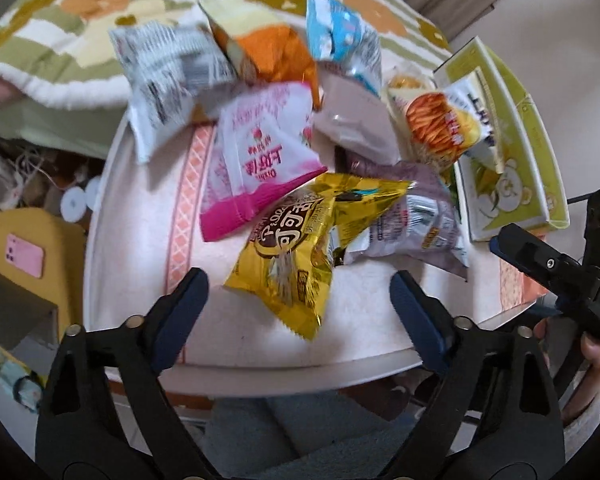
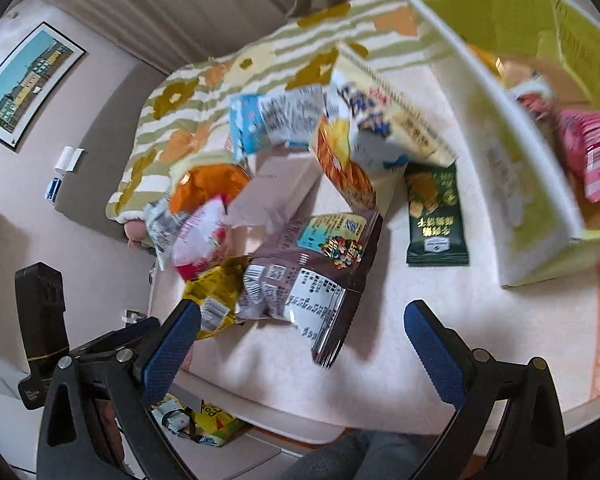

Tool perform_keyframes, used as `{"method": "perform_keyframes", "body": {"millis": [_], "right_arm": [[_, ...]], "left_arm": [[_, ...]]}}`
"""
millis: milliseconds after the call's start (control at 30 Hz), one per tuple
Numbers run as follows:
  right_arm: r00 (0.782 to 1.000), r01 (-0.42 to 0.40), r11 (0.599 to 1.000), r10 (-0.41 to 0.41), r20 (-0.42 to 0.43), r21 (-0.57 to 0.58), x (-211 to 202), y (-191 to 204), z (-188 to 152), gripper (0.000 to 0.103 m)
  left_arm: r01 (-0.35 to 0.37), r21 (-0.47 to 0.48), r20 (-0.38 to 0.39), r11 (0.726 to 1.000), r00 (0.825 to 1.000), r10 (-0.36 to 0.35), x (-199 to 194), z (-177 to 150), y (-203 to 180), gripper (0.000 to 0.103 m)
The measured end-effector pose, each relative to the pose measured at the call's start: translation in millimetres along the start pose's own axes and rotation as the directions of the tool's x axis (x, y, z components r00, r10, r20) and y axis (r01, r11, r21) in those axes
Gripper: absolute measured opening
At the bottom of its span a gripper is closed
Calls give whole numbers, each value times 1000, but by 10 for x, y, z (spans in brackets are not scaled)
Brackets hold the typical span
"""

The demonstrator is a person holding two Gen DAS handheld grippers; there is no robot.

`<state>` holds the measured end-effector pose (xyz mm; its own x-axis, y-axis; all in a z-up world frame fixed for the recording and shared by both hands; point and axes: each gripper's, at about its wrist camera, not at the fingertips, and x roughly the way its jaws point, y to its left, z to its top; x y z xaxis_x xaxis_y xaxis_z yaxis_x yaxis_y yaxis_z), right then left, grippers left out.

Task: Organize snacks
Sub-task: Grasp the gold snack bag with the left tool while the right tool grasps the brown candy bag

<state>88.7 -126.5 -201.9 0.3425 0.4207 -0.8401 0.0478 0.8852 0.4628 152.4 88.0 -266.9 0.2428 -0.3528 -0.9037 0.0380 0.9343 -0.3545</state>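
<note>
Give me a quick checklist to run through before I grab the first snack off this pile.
1. Left hand-held gripper open and empty: ok.
2. Right hand-held gripper open and empty: ok.
3. Yellow packet lies nearest the left jaws, uncovered on top: ok.
4. Purple bag in front of the right jaws, on top: ok.
5. Green box open, with room: ok.
6. Pictures sharp enough to aim: not ok, blurred.
</note>
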Motion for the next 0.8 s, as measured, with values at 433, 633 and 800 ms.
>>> {"method": "perform_keyframes", "body": {"millis": [433, 633, 800], "right_arm": [[995, -35, 999, 37, -96, 31, 416, -116, 106, 102], [992, -46, 998, 50, -115, 38, 494, -144, 162, 102], [991, -49, 998, 54, -123, 40, 536, -153, 183, 102]], "left_arm": [[54, -22, -63, 998, 997, -55, 500, 222, -9, 69], [100, -43, -75, 994, 992, -103, 543, 226, 19, 55], [98, -42, -63, 994, 993, -101, 522, 202, 28, 52]]}}
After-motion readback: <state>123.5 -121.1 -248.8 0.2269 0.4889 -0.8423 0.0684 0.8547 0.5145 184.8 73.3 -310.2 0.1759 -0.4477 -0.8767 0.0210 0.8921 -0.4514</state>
